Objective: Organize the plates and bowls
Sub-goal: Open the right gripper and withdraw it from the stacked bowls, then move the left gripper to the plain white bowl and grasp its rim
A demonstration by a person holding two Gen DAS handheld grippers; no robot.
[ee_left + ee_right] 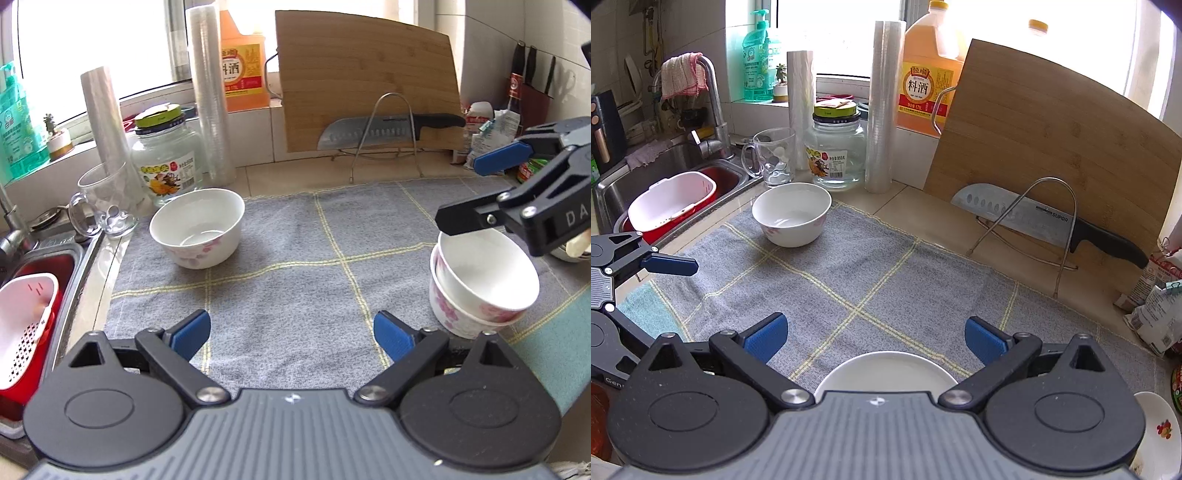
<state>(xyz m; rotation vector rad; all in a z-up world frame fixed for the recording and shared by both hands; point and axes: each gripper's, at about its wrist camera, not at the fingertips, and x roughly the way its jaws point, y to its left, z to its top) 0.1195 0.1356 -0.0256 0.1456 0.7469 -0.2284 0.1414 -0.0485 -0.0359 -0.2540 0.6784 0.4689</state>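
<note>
While both claws are spread w/ nothing between the pads, left claw [291, 338] faces the lone bowl [197, 227] at the far corner of the grey cloth [295, 258] on the counter. Right claw [875, 339] hovers above the stacked bowls [480, 291]. Risk: the top bowl sits tilted, so a bump could tip it; the glass mug [98, 199] stands v. near the lone bowl.

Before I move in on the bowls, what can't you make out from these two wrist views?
- Stacked bowls: in the right wrist view the tool body hides all but the top rim; in the left wrist view the right tool covers the rear rim.
- Plate: right wrist view, cut off by the frame edge.
- Lone bowl: contents unclear; glare.
- Cleaver: partly behind its wire rack.
</note>
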